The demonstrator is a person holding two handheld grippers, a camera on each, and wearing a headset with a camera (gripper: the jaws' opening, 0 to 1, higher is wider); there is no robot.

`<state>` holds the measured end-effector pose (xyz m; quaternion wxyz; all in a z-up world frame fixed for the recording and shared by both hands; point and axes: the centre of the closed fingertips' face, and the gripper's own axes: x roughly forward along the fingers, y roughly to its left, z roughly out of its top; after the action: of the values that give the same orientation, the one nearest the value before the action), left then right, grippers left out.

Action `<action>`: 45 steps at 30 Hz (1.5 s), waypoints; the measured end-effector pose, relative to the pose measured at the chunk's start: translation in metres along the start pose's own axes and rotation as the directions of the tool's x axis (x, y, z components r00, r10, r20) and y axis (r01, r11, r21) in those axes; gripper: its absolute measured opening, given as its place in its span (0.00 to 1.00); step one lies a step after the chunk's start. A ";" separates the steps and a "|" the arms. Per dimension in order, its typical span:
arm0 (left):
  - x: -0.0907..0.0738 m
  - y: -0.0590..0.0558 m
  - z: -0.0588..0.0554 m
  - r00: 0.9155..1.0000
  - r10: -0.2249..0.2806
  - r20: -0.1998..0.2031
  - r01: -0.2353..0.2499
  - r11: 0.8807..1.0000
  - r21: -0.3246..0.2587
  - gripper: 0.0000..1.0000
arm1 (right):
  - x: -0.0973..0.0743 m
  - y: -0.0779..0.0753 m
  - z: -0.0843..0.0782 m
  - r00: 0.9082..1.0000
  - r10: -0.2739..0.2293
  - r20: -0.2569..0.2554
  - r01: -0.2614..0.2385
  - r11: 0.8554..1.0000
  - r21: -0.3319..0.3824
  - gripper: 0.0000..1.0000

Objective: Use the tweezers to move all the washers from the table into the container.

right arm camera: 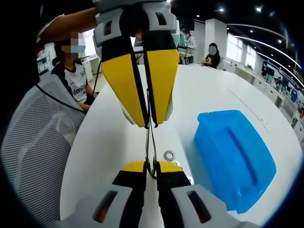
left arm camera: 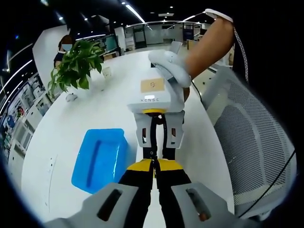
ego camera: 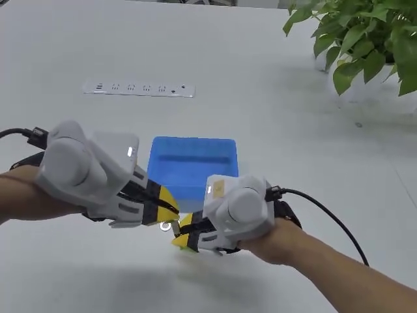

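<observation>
Both tools are nose to nose over the white table (ego camera: 273,130). The left gripper (ego camera: 171,207) has its yellow pads squeezed narrow on the tweezers (right arm camera: 151,140). The right gripper (ego camera: 184,235) pinches the same thin tweezers from the opposite end. The right gripper view shows that dark pair of prongs running straight between the two sets of pads.

A washer (right arm camera: 169,155) lies flat on the table just beside the right gripper's tips, on the side toward the blue container (right arm camera: 235,156) and apart from it. In the head view that washer sits right between the two noses, with the container just beyond them.

Writing now: the left gripper view catches grey lettering on the right gripper's white housing, something like "XENSE". Above it is a tan sticker (left arm camera: 152,85) whose mark is too small to read.

The head view adds a white power strip (ego camera: 139,89) well beyond the container, and a leafy plant (ego camera: 358,39) far past the right gripper. The right gripper view has a mesh chair (right arm camera: 38,142) off to one side of the left gripper.
</observation>
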<state>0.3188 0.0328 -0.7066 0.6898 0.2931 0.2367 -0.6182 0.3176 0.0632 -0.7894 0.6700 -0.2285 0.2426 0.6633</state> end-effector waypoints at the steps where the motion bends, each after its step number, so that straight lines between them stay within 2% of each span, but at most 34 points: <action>1: 0.000 0.000 0.001 1.000 -0.001 -0.001 0.001 1.000 0.001 0.06 | 0.000 0.000 0.001 1.000 -0.001 0.001 0.001 1.000 -0.002 0.09; 13: -0.011 0.005 0.011 1.000 0.008 0.004 -0.008 1.000 0.007 0.06 | -0.010 -0.004 0.014 1.000 -0.014 0.006 0.014 1.000 -0.016 0.09; 17: -0.016 0.008 0.017 1.000 0.008 0.010 -0.008 1.000 -0.010 0.06 | -0.016 -0.005 0.019 1.000 -0.014 0.010 0.014 1.000 -0.018 0.09; 21: -0.022 0.012 0.022 1.000 0.004 0.006 -0.004 1.000 -0.007 0.06 | -0.020 -0.008 0.026 0.999 -0.026 0.032 0.026 1.000 -0.008 0.09; 26: -0.026 0.018 0.028 1.000 0.001 0.005 -0.001 1.000 0.012 0.06 | -0.025 -0.015 0.033 0.998 -0.047 0.049 0.047 0.999 -0.002 0.09; 35: -0.029 0.030 0.039 1.000 -0.002 0.016 0.001 1.000 0.011 0.06 | -0.034 -0.029 0.042 0.995 -0.070 0.068 0.070 0.998 0.008 0.09; 45: -0.033 0.051 0.048 1.000 0.000 0.020 -0.001 0.999 0.037 0.05 | -0.041 -0.051 0.051 0.992 -0.099 0.079 0.099 0.995 -0.002 0.09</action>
<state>0.3632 0.0264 -0.6438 0.6868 0.2997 0.2183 -0.6252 0.3698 0.0628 -0.7249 0.7105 -0.2157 0.2026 0.6385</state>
